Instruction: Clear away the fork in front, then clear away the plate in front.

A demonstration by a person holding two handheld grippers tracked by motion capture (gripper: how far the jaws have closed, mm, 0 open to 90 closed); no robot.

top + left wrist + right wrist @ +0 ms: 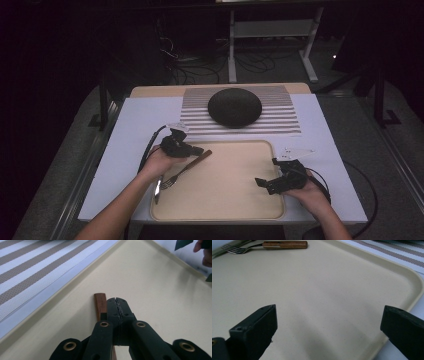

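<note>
High view first: the left gripper (192, 150) sits at the far-left part of the cream tray (250, 212), its jaws pressed together with nothing pinched between them, just beside the wooden handle of the fork (184, 170), which lies slantwise on the tray with its tines toward the near-left rim. A knife (157, 189) lies along that same rim, close by the tines. The right gripper (265, 184) rests at the tray's right edge, jaws spread wide and empty. Beyond the tray a dark dome-shaped bowl (234, 106) sits upside down on a striped placemat (285, 117). In the left gripper view the shut jaws meet in a tight seam, and the brown handle (100, 305) runs along their left side, apart from the pads, so I judge the fork is laid down and let go of. To finish well, the hand ought to lift straight off without brushing that handle, or the fork will skew on the smooth tray. In the right gripper view the two black jaws stand far apart over bare tray, and the fork (265, 245) lies well off at the far corner. Counted: one fork, one knife, one tray, one bowl, one placemat, two grippers.
</note>
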